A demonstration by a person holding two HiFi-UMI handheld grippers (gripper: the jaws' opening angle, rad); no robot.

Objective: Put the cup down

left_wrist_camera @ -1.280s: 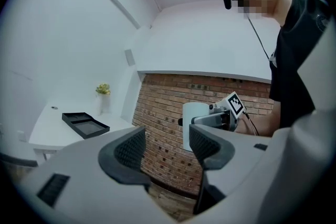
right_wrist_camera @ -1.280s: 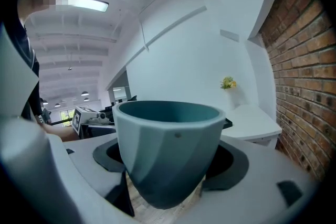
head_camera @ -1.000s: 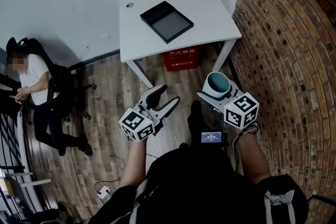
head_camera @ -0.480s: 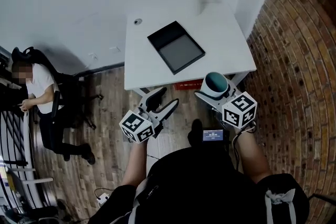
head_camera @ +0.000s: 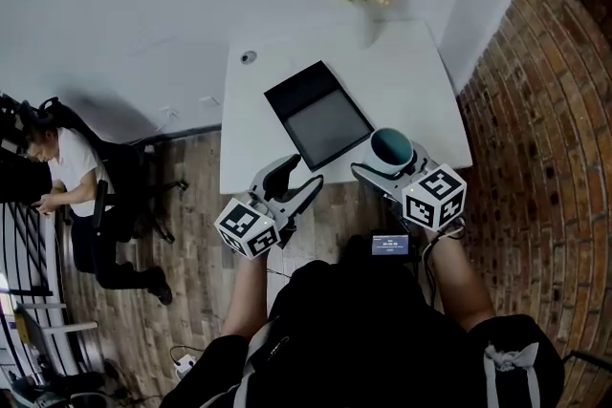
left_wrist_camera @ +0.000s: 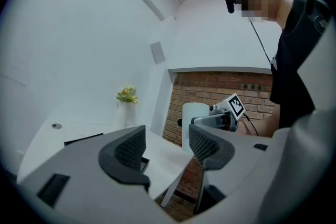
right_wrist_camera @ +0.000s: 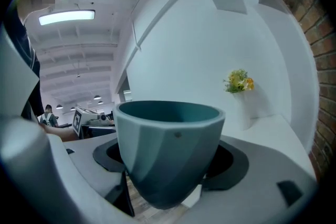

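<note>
Left gripper [head_camera: 295, 183]: jaws apart, nothing between them, held level short of the near edge of the table [head_camera: 421, 91]. Just ahead of it, a dark tray [head_camera: 320, 115] on the tabletop. Right gripper [head_camera: 386, 163]: clamped on the cup [head_camera: 392, 147], upright, mouth up, carried in the air about at the table's near edge, just right of the tray. Bare tabletop ahead of and below the cup. Likely next: forward and down with the right hand, keeping right of the tray.
</note>
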